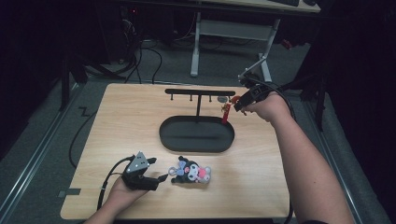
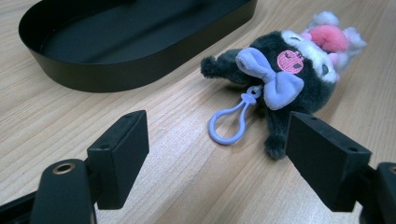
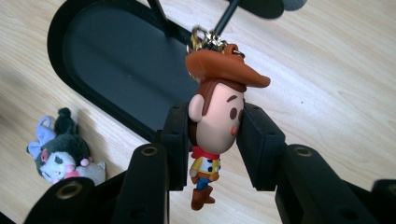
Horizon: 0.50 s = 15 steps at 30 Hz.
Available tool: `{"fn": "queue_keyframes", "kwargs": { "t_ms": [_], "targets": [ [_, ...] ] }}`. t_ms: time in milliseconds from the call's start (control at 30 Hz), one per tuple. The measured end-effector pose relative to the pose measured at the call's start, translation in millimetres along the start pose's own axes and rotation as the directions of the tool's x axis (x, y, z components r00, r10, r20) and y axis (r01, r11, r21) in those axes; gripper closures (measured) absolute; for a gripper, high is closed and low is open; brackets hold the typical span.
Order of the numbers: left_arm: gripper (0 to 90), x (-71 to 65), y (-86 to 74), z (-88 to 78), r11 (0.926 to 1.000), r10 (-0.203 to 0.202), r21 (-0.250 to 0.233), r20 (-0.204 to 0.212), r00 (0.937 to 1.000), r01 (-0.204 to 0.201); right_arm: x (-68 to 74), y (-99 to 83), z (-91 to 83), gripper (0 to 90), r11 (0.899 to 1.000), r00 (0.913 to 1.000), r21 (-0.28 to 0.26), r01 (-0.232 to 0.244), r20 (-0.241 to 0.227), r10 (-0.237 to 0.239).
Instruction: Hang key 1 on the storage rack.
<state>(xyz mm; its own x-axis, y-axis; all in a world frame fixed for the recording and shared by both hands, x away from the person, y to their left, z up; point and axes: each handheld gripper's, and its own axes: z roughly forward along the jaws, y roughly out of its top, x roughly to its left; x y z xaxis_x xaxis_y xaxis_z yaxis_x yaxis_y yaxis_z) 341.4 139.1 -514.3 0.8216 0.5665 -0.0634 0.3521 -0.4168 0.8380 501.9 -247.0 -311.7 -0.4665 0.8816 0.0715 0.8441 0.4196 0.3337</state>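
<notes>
Fingers of the right gripper [image 3: 212, 140] are clenching the cowboy keychain's [image 3: 215, 121] head at the rack's [image 1: 200, 92] right hook, hanging unfinished. Left gripper [image 2: 217, 154] is waiting, fingers released, near the plush keychain [image 2: 292, 70] lying on the desk [image 1: 261, 163].

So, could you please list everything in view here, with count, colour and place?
Cowboy figure keychain: one, brown hat, yellow shirt; clamped at the head in the right gripper, beside the stand's right end.
Plush keychain: one, black and white with lilac bow and clip; lying on the table near the left gripper.
Hook stand: one, black; rising from the tray.
Oval tray: one, black; table centre.
Table: one, light wood.
Left gripper: black, open, aimed at the plush.
Right gripper: black, shut on the figure.
</notes>
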Motion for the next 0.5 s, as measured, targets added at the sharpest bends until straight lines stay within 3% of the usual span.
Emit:
{"fn": "queue_keyframes", "kwargs": {
  "t_ms": [500],
  "targets": [
    [22.1,-0.4,-0.1,0.6,1.0000,0.005,0.007,0.000,1.0000,-0.005,-11.4,-17.1,28.7,65.4,0.999,0.9992,0.012,-0.030,-0.027,0.031]
  ]
}}
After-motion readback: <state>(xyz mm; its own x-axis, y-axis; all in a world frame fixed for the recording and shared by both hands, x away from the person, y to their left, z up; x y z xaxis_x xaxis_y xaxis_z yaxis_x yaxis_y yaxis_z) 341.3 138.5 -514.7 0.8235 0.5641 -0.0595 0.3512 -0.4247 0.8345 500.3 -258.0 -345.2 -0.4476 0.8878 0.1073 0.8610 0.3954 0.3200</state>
